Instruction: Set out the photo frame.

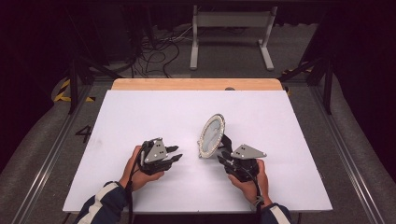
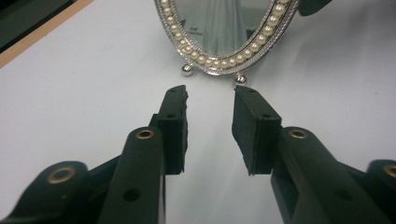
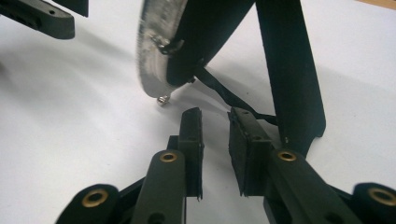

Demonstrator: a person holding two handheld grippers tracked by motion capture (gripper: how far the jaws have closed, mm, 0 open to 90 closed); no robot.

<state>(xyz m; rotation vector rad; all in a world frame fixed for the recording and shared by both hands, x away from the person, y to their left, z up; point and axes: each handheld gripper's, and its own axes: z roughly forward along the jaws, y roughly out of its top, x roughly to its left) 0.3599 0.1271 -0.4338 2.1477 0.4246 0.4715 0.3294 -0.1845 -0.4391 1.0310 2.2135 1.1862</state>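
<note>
1. Left claw [image 1: 175, 153] held low over the white desk [image 1: 140, 112], tips aimed rightward at the mirror [image 1: 211, 135]; jaws parted with only bare desk between them, nothing pinched.
2. From the left gripper view: oval mirror [image 2: 224, 28] with pearl-studded silver rim just ahead of the claw [image 2: 210, 95] tips, upright on two small ball feet, not touching the pads [image 2: 175, 126]. One foot ahead of each jaw tip, near but apart.
3. Mirror standing on the desk between the two claws, slightly tilted back, propped by a black stand [image 3: 289, 70] behind.
4. Right claw [image 1: 224, 156] right behind the mirror, close to its base in the high view; grey three-cornered plate [image 1: 248, 151] on top.
5. From the right gripper view: right claw [image 3: 215, 114] jaws spread a narrow gap apart, gripping nothing. Mirror's silver edge [image 3: 152, 51] up and to the left of the tips, black stand leg up and to the right, thin black strap [image 3: 224, 93] running between the two just past the tips; contact with the strap impossible to tell.
</note>
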